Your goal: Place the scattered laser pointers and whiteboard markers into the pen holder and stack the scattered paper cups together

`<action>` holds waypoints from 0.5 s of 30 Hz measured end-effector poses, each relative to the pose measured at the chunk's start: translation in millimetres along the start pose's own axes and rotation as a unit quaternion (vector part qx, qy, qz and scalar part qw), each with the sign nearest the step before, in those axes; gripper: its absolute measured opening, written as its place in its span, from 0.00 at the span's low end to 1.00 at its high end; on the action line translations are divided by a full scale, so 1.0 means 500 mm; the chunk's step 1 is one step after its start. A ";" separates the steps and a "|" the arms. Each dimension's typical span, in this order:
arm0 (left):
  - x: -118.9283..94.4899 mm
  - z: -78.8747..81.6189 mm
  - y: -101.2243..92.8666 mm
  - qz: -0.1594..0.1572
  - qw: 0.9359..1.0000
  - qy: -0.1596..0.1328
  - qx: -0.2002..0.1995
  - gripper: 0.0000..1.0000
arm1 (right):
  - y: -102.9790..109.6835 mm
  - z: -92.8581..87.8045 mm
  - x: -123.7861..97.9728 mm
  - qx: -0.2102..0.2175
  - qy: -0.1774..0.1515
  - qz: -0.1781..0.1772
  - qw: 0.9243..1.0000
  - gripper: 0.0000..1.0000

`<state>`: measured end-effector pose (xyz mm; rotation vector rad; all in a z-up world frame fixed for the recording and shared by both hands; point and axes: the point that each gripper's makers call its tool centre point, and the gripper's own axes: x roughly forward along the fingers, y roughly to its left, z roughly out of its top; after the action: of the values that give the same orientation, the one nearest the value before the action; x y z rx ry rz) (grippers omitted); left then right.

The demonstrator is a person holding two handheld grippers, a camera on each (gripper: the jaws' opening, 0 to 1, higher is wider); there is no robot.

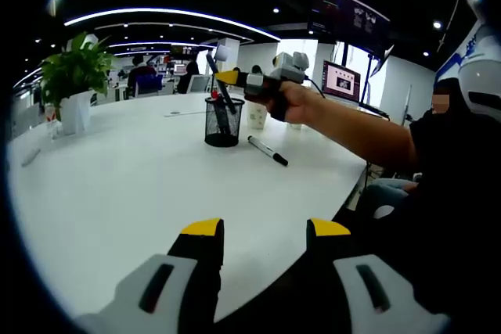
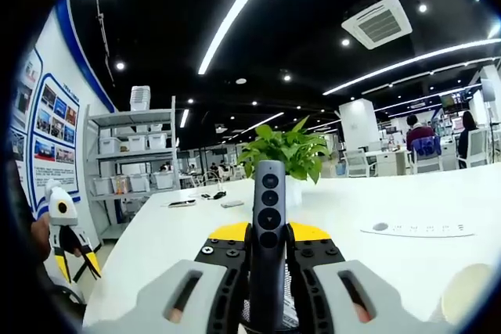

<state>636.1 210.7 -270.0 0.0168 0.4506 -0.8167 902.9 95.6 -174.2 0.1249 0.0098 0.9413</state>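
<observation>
A black mesh pen holder [image 1: 224, 120] stands on the white table [image 1: 117, 185], with pens sticking out of it. Right above it a hand holds my right gripper [image 1: 228, 77], shut on a dark laser pointer [image 1: 211, 62] that slants toward the holder. In the right gripper view the laser pointer [image 2: 268, 224] stands upright in my right gripper [image 2: 268, 234], with mesh [image 2: 292, 307] just below. A black marker [image 1: 268, 150] lies on the table right of the holder. A paper cup [image 1: 257, 115] stands behind it. My left gripper [image 1: 266, 228] is open over the near table edge, holding nothing.
A potted plant [image 1: 74, 76] stands at the table's far left and a laptop [image 1: 341, 81] at the far right. A person's arm [image 1: 360, 131] reaches across from the right. The right gripper view also has a paper cup [image 2: 470, 295] and a flat white strip [image 2: 423, 229].
</observation>
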 end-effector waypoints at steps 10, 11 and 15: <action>0.003 0.004 -0.004 -0.003 1.000 0.000 0.003 0.44 | -0.006 -0.024 -0.018 -0.032 0.039 -0.018 0.999 0.20; 0.003 0.004 -0.004 -0.003 1.000 0.000 0.002 0.44 | -0.007 -0.026 -0.019 -0.034 0.041 -0.020 0.998 0.20; 0.002 0.005 -0.005 -0.004 1.000 -0.001 0.003 0.44 | -0.007 -0.029 -0.022 -0.036 0.044 -0.022 0.998 0.20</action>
<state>635.7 207.8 -267.7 0.0204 0.4456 -0.8257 898.2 86.2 -189.3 0.0164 0.0592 0.9025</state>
